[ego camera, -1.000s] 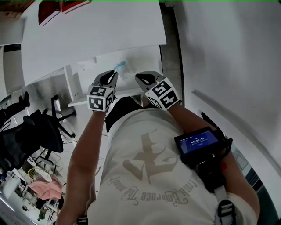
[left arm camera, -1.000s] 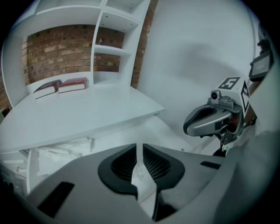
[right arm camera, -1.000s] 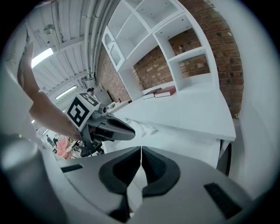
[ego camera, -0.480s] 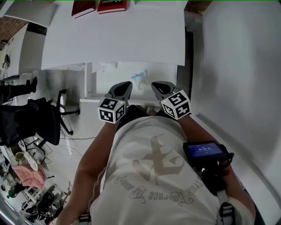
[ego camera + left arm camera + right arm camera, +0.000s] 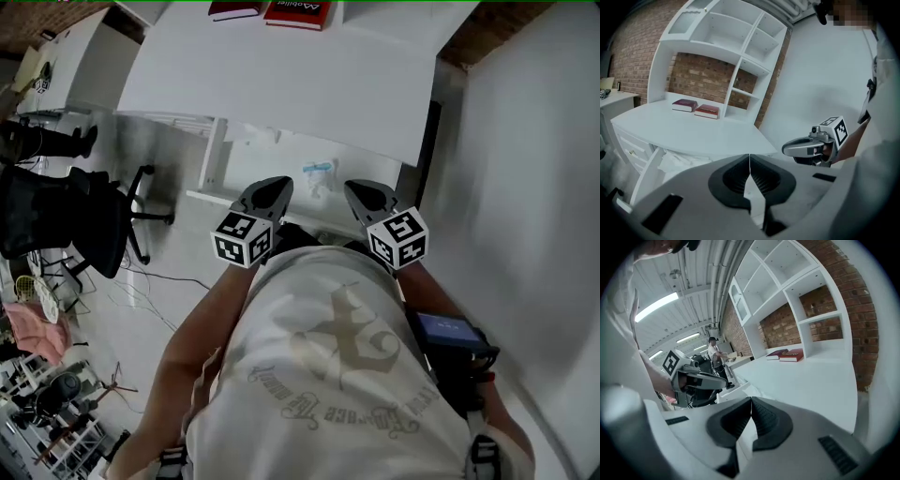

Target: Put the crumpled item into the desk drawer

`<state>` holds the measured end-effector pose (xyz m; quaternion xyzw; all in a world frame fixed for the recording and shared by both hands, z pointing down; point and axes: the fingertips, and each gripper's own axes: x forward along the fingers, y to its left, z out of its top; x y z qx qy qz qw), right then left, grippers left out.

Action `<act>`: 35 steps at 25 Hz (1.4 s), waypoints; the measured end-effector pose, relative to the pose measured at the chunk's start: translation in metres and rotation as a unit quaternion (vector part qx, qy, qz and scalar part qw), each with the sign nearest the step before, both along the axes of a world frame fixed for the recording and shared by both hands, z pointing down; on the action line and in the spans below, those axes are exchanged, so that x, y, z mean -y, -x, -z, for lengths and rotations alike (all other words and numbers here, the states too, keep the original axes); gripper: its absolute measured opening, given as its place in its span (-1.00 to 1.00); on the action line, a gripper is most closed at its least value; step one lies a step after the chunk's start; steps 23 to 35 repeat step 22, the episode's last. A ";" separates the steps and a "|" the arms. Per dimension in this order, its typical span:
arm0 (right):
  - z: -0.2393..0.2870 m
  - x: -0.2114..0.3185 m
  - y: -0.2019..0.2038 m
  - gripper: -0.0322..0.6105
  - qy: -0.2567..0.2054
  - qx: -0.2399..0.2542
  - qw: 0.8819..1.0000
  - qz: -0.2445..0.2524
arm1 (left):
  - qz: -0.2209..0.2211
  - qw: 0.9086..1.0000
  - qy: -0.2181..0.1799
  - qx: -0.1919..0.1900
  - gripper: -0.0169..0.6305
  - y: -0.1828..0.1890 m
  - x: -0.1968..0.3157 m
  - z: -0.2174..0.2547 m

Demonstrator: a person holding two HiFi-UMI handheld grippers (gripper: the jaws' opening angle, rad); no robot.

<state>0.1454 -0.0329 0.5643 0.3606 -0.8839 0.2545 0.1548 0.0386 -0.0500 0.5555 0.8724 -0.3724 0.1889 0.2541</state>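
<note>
The crumpled item [image 5: 321, 175], white with a bit of blue, lies in the open desk drawer [image 5: 246, 159] under the white desk top [image 5: 281, 84]. In the left gripper view the crumpled item [image 5: 680, 161] shows as a white wad below the desk edge. My left gripper [image 5: 273, 190] hangs in front of the drawer, to the item's left and apart from it, jaws shut and empty. My right gripper [image 5: 360, 192] hangs to the item's right, also shut with nothing in it. Each gripper sees the other: the right gripper [image 5: 799, 148] and the left gripper [image 5: 704, 378].
Two red books [image 5: 295, 11] lie at the back of the desk, below white shelves [image 5: 740, 51] on a brick wall. A black office chair [image 5: 80, 225] stands at the left, a white wall [image 5: 525, 187] at the right. A person [image 5: 714, 352] stands far off at another desk.
Both grippers have risen and drawn back from the drawer. The head camera has swung, bringing more of the desk top and the books into view. The crumpled item stays in the drawer.
</note>
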 end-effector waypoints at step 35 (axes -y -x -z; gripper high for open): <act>-0.007 -0.014 -0.002 -0.83 0.008 -0.004 0.999 -0.031 | -0.042 0.999 -0.003 0.009 -0.87 -0.006 -0.013 -0.004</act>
